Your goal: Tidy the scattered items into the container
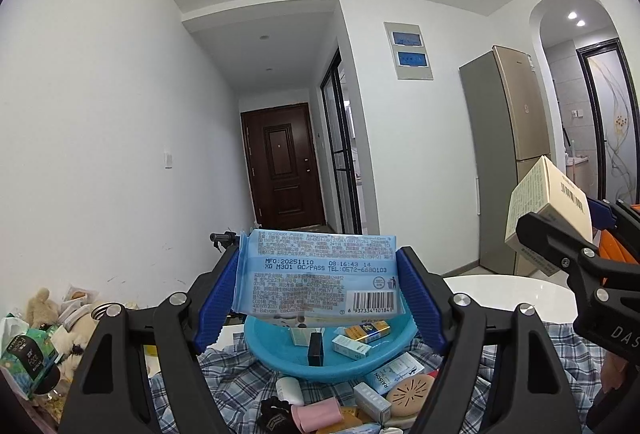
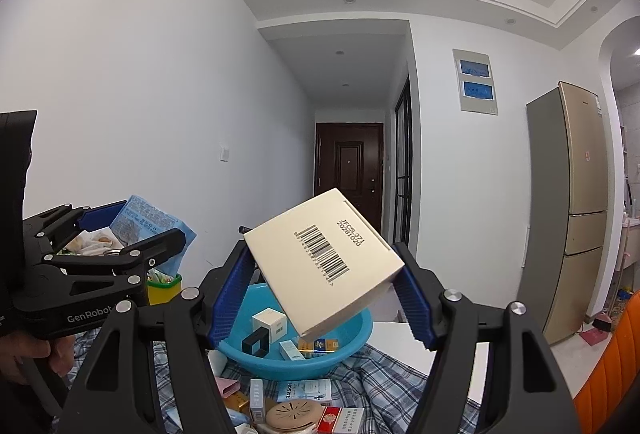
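Blue plastic basin (image 1: 276, 356) sits on a blue-and-white plaid cloth (image 1: 236, 386) over the table, directly below and ahead of both grippers. It is round, shallow and glossy, and it holds several small boxes and a black rectangular item.

Right gripper (image 2: 324, 298) is clamped on a cream carton (image 2: 320, 262) held above the basin. The carton is flat and rectangular, tilted corner-down, with a black barcode and printed code on its upper face.

Left gripper (image 1: 320, 298) is clamped on a pale blue wipes pack (image 1: 316, 274), also held above the basin. The pack is soft film, crimped at the left edge, back panel facing the camera with dense print, a date stamp and a barcode at lower right.

Scattered on the cloth in front of the basin: a RAISON box (image 1: 394, 372), a round tan perforated disc (image 1: 410, 392) and a pink pouch (image 1: 318, 414).
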`<action>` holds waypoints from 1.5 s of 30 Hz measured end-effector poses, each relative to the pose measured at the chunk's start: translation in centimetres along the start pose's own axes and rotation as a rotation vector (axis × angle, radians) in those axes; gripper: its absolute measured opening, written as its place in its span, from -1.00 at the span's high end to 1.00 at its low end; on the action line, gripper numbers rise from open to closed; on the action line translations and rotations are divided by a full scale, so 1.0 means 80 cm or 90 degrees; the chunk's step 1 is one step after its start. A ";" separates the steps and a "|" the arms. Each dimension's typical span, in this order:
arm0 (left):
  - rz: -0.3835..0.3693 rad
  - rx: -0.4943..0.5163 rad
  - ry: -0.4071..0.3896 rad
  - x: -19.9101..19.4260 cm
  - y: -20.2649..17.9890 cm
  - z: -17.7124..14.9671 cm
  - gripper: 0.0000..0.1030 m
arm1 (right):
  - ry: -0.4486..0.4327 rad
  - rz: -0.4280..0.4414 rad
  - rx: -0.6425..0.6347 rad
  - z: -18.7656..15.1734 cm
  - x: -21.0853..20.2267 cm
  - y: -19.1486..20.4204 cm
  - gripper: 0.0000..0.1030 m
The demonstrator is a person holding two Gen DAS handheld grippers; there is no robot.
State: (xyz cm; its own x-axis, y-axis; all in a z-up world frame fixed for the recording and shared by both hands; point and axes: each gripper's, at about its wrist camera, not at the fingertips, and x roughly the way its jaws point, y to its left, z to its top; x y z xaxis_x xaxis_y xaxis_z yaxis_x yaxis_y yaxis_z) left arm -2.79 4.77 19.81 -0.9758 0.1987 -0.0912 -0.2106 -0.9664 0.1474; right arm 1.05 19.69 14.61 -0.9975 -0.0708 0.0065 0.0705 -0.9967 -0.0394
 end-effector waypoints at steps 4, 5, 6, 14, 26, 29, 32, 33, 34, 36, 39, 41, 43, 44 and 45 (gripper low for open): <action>-0.002 0.002 0.006 0.007 0.002 0.000 -0.54 | 0.000 0.005 0.001 0.004 0.008 -0.001 -0.31; -0.003 0.001 0.006 0.008 0.002 0.000 -0.54 | -0.002 0.006 -0.001 0.005 0.011 -0.001 -0.31; -0.004 -0.001 0.006 0.011 0.003 0.000 -0.54 | -0.003 0.006 -0.004 0.007 0.013 0.000 -0.31; -0.008 -0.006 0.000 0.035 0.011 0.011 -0.54 | -0.020 0.005 -0.024 0.023 0.038 0.005 -0.31; 0.020 -0.032 -0.030 0.083 0.034 0.022 -0.54 | -0.034 0.002 -0.019 0.028 0.095 0.008 -0.31; 0.026 -0.033 -0.027 0.104 0.039 0.019 -0.54 | -0.040 -0.001 -0.012 0.027 0.111 0.006 -0.31; 0.038 -0.031 -0.018 0.127 0.041 0.013 -0.54 | -0.042 -0.007 -0.022 0.025 0.129 0.006 -0.31; 0.039 -0.032 -0.014 0.135 0.042 0.011 -0.54 | -0.040 -0.009 -0.023 0.024 0.135 0.005 -0.31; 0.039 -0.033 -0.009 0.144 0.044 0.009 -0.54 | -0.036 -0.008 -0.022 0.023 0.143 0.005 -0.31; 0.040 -0.031 0.002 0.163 0.045 0.004 -0.54 | -0.028 -0.008 -0.016 0.021 0.159 0.003 -0.31; 0.039 -0.033 0.017 0.190 0.048 -0.002 -0.54 | -0.012 -0.012 -0.009 0.016 0.184 0.000 -0.31; 0.035 -0.039 0.025 0.208 0.051 -0.009 -0.54 | -0.004 -0.011 -0.005 0.012 0.197 -0.002 -0.31; 0.036 -0.040 0.032 0.224 0.054 -0.014 -0.54 | 0.002 -0.011 -0.010 0.007 0.210 -0.003 -0.31; 0.036 -0.043 0.035 0.231 0.056 -0.017 -0.54 | 0.005 -0.014 -0.012 0.005 0.217 -0.004 -0.31; 0.033 -0.047 0.040 0.241 0.058 -0.020 -0.54 | 0.007 -0.016 -0.014 0.004 0.223 -0.004 -0.31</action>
State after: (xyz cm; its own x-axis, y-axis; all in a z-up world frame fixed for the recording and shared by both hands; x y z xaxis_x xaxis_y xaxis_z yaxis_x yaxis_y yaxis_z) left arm -22.45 3.88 17.18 -0.9793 0.1394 -0.1465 -0.1521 -0.9851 0.0800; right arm -16.78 18.76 15.04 -0.9990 -0.0452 -0.0034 0.0454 -0.9971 -0.0608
